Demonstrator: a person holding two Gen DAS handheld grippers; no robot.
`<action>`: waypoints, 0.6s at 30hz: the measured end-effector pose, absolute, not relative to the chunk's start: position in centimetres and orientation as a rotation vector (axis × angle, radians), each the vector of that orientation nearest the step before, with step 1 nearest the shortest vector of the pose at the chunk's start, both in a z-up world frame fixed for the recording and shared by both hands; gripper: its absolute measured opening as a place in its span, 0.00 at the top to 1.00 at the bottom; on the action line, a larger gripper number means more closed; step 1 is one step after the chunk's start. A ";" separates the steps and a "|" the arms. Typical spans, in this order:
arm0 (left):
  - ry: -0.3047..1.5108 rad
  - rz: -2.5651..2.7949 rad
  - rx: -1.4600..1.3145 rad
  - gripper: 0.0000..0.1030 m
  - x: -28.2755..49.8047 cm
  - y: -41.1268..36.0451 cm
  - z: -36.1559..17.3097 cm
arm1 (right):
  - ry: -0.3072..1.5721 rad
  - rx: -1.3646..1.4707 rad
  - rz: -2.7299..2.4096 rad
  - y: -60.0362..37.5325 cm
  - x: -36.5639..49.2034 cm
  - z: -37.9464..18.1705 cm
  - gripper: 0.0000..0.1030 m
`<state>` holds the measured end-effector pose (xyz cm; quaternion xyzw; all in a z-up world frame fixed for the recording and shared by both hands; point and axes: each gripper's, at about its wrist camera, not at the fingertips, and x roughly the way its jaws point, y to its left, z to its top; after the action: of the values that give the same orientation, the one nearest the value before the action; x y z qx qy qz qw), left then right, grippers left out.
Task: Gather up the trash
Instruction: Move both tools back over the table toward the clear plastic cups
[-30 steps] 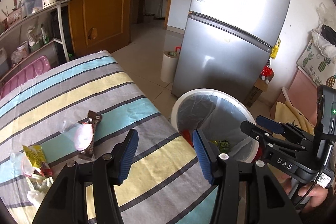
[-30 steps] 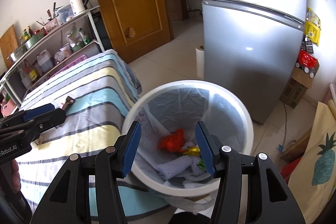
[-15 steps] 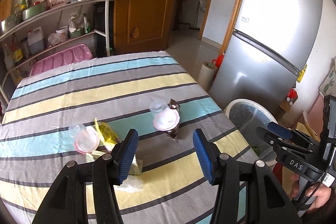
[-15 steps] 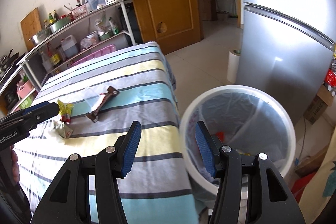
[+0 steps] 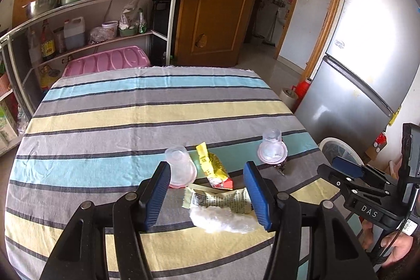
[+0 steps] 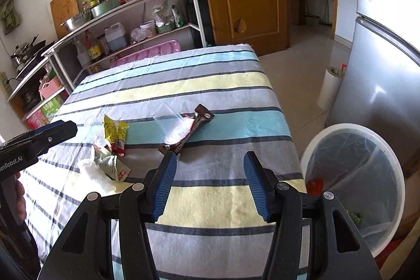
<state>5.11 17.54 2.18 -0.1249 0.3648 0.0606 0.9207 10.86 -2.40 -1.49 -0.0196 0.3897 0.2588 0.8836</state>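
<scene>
The left gripper [image 5: 207, 197] hangs wide open and empty over a white tissue wad [image 5: 223, 219] and a crumpled printed wrapper [image 5: 218, 198]. The right gripper [image 6: 208, 184], equally open and empty, hovers above bare cloth near the table [image 6: 223, 204] edge.

Beyond lie a yellow packet [image 5: 212, 164], two clear cups [image 5: 181, 165] and a dark bar wrapper [image 6: 194, 127]. The bin [image 6: 351, 183] stands on the floor beside the table.

This looks like the reach for the next piece: the left tool needs to drop and close on the tissue. A second ago both cameras faced the bin; they have swung back over the litter.
</scene>
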 end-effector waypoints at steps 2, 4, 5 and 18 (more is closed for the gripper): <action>0.752 0.128 -0.270 0.43 5.1 18.5 2.0 | 0.812 -0.063 0.571 -1.2 11.1 -1.4 0.47; 0.758 0.130 -0.283 0.43 5.2 19.2 1.8 | 0.815 -0.086 0.595 0.1 11.3 -1.5 0.47; 0.758 0.133 -0.283 0.43 5.1 19.5 1.7 | 0.815 -0.099 0.601 0.5 11.5 -1.5 0.47; 0.821 0.124 -0.275 0.42 7.5 21.6 -0.3 | 0.782 -0.234 0.631 5.1 13.6 -1.3 0.47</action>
<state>7.55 21.56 -0.27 -0.1330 0.3974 0.0599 0.9060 13.63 5.06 -1.32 -0.1121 0.3738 0.3015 0.8700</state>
